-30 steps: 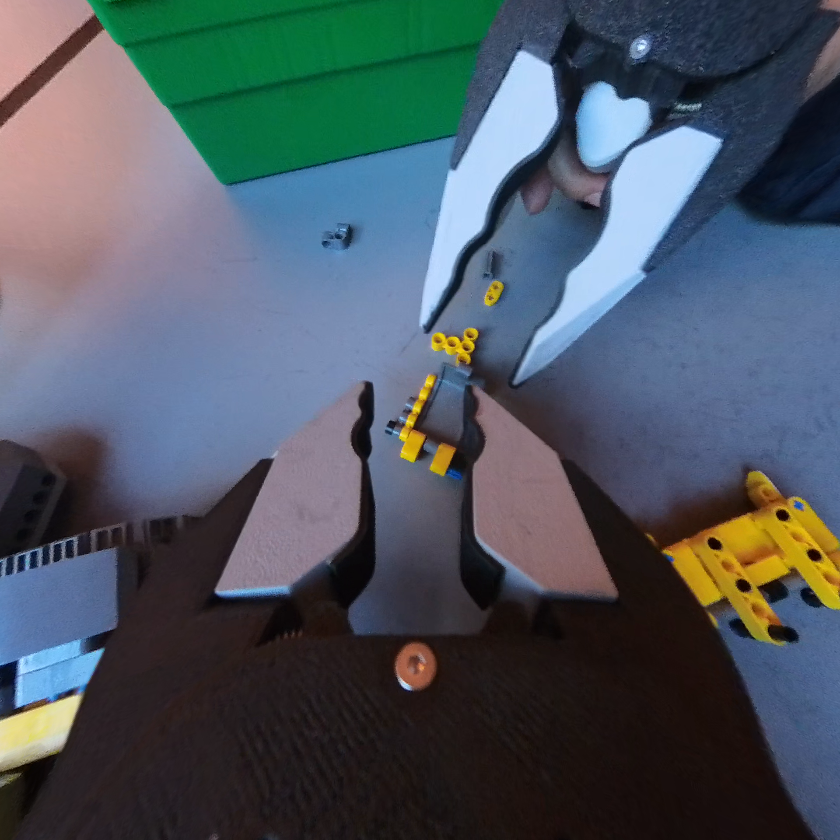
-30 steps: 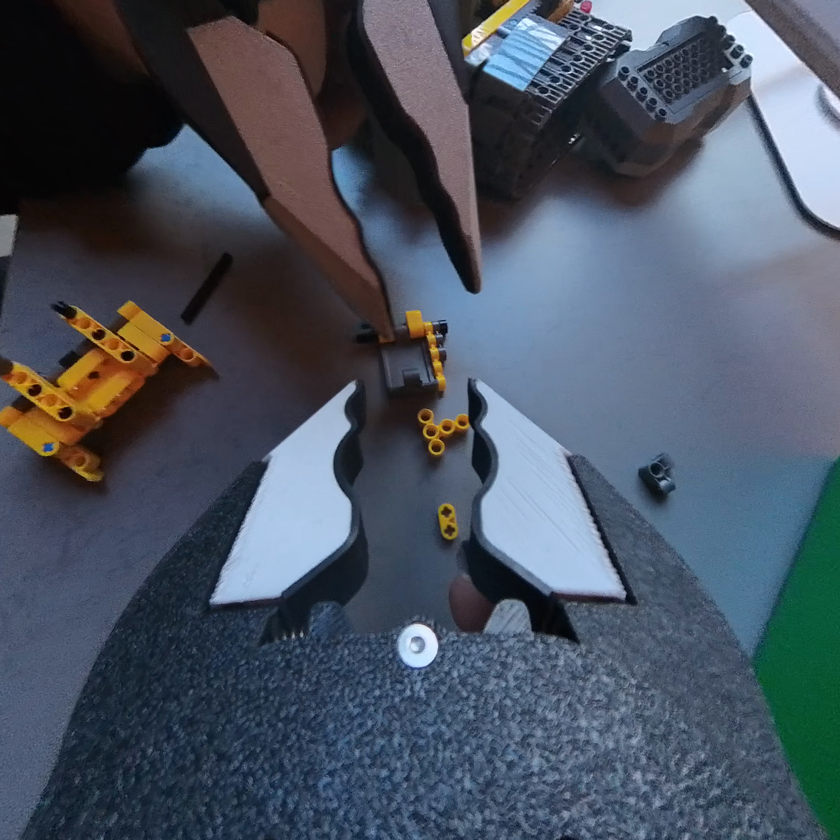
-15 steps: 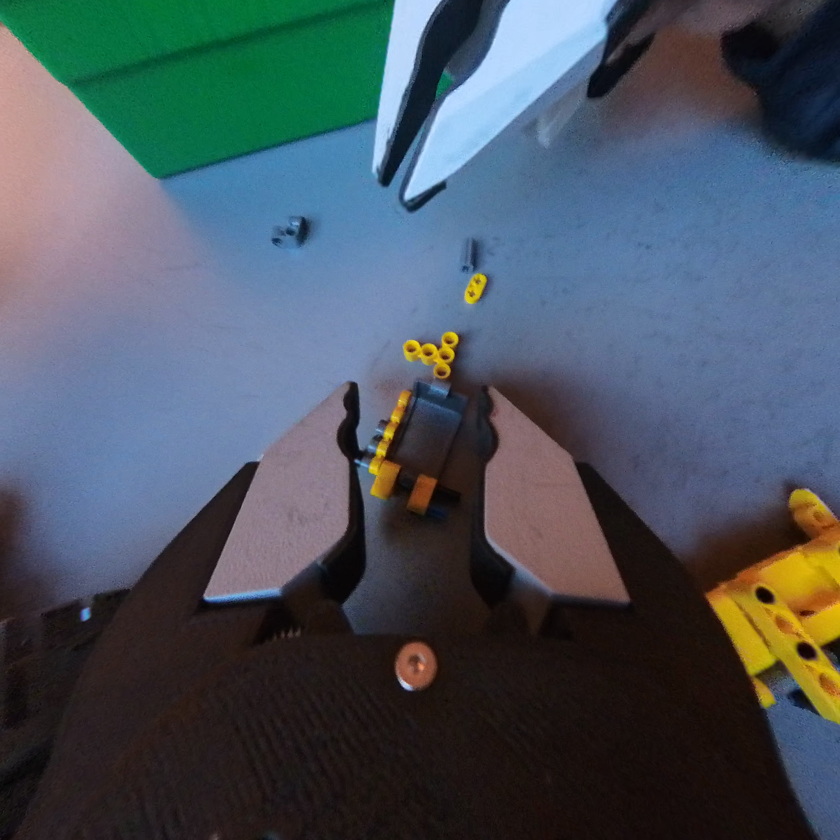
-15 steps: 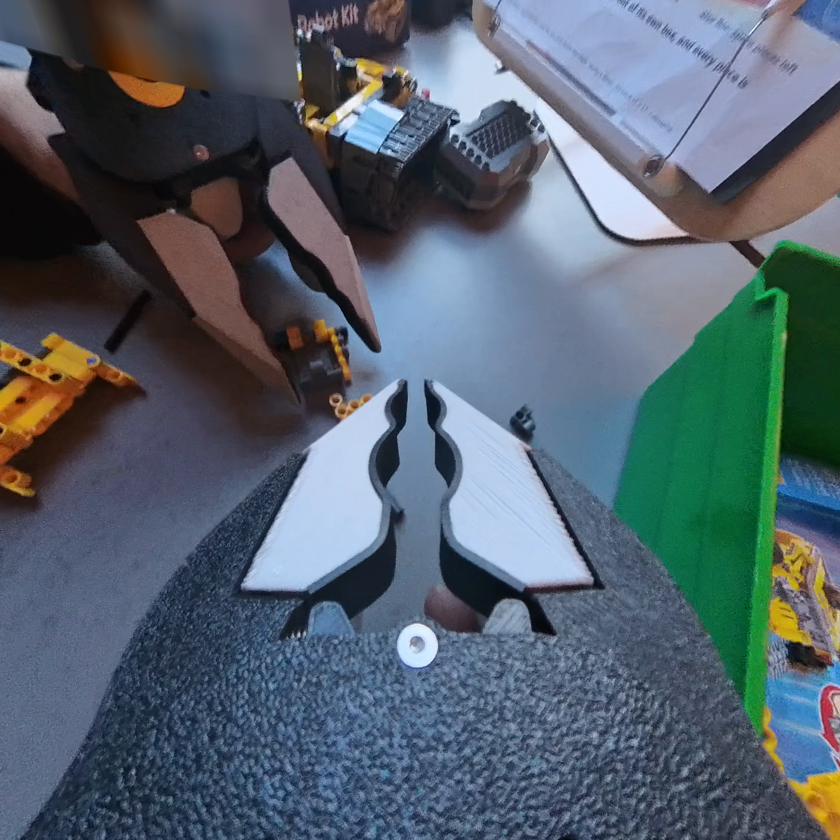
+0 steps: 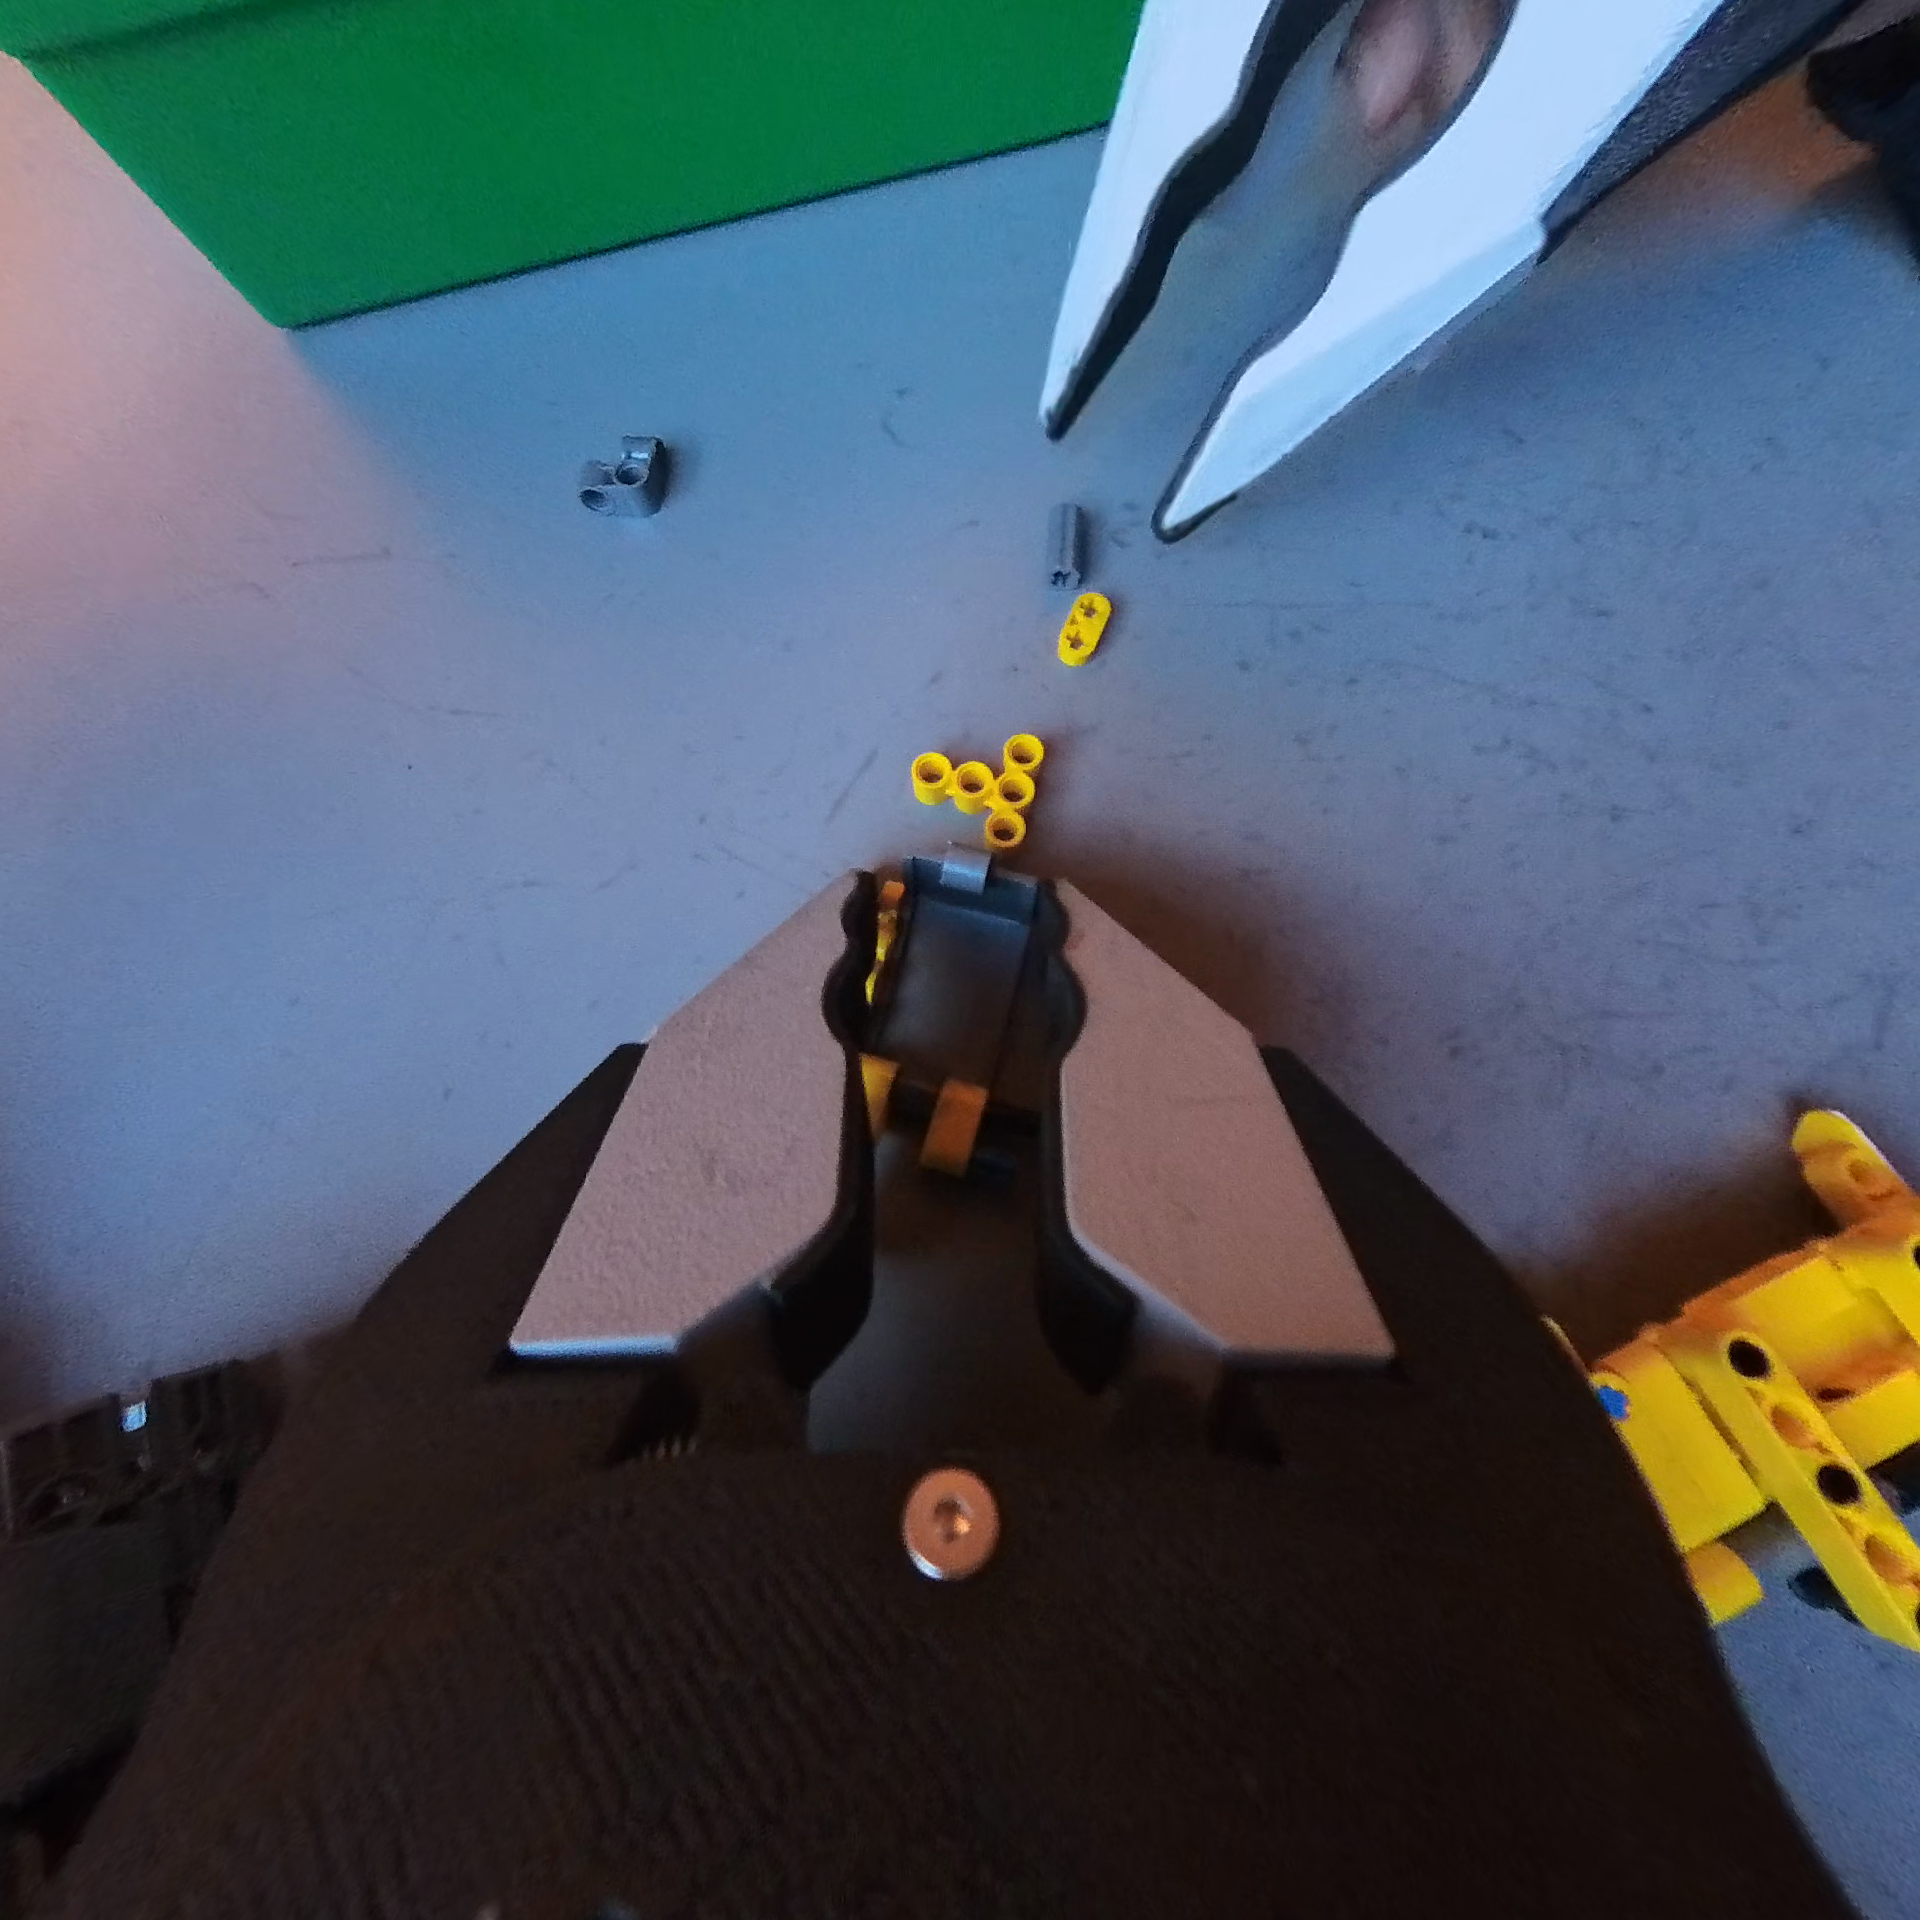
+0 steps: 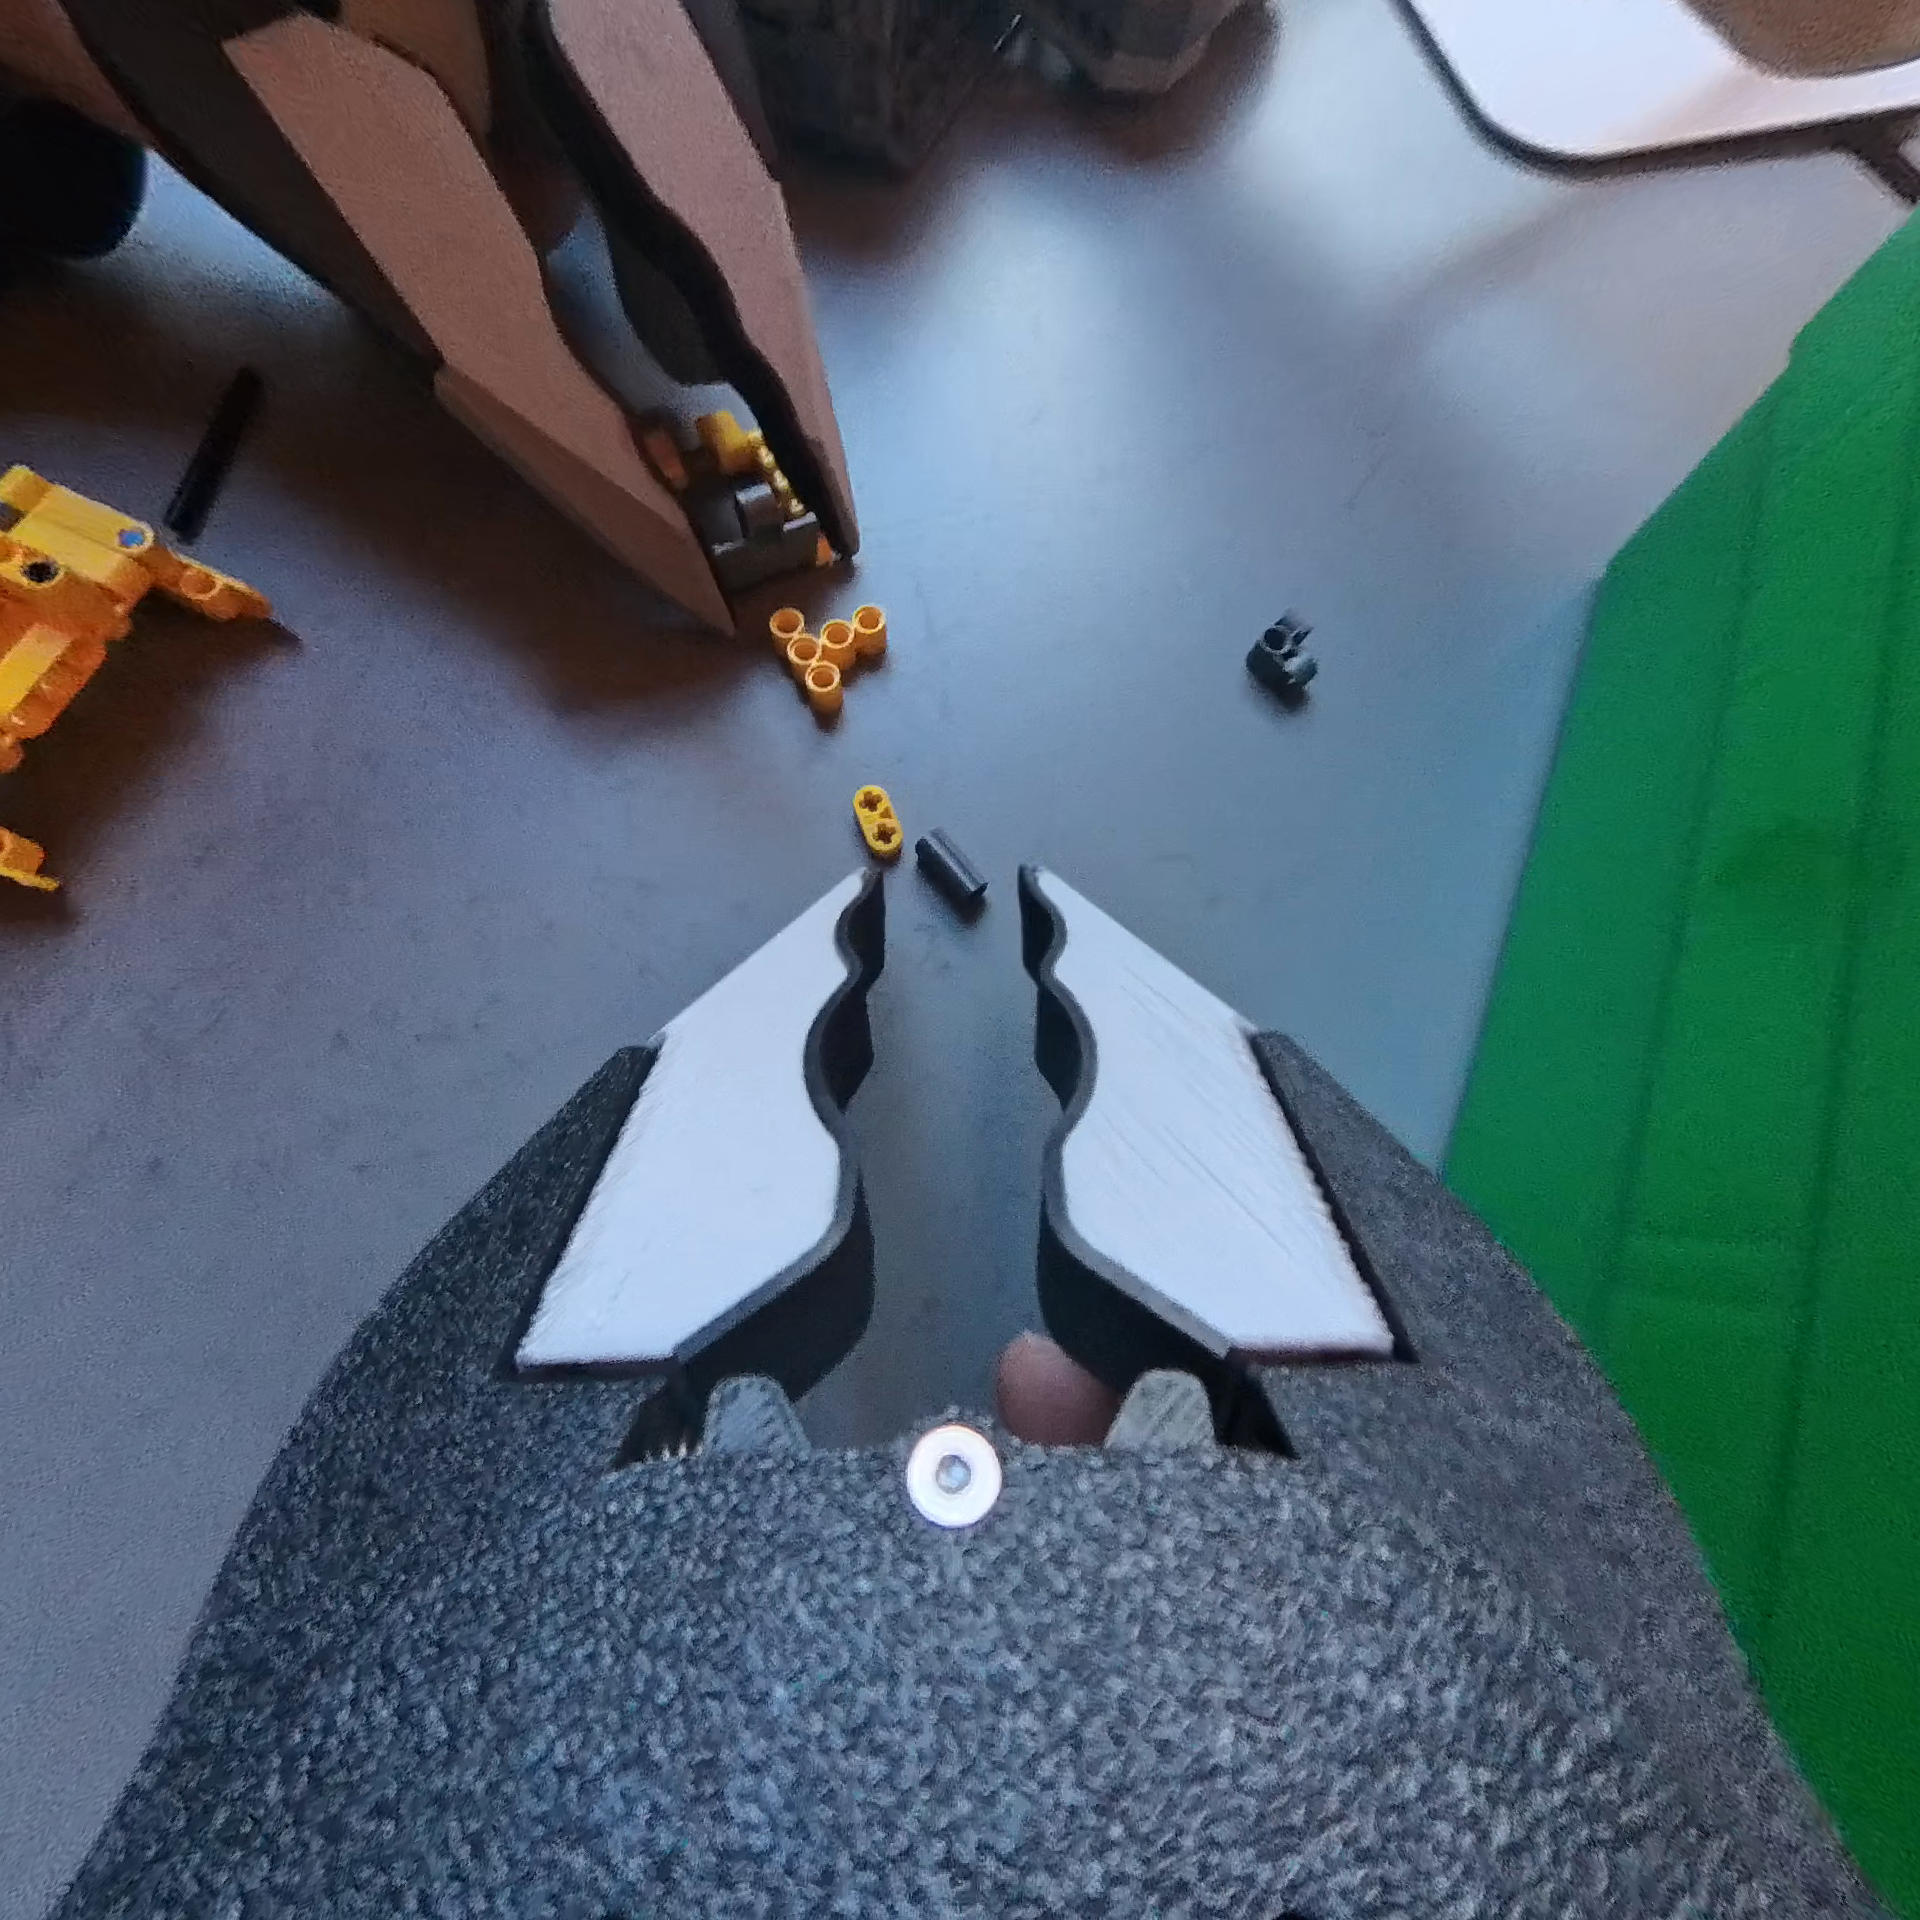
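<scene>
Closed since earlier — left gripper (image 5: 956,894) clamps grey-yellow part (image 5: 951,977) | part half-hidden

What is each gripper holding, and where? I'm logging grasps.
Left gripper: shut on the grey-and-yellow brick assembly, clamped by its sides. Right gripper: open, empty.

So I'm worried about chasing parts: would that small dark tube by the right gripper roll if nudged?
Probably. The small dark tube looks round and lies on its side on the smooth grey table, so a sideways nudge may roll it. It looks tiny and light, so it could skid from the open right gripper.
</scene>
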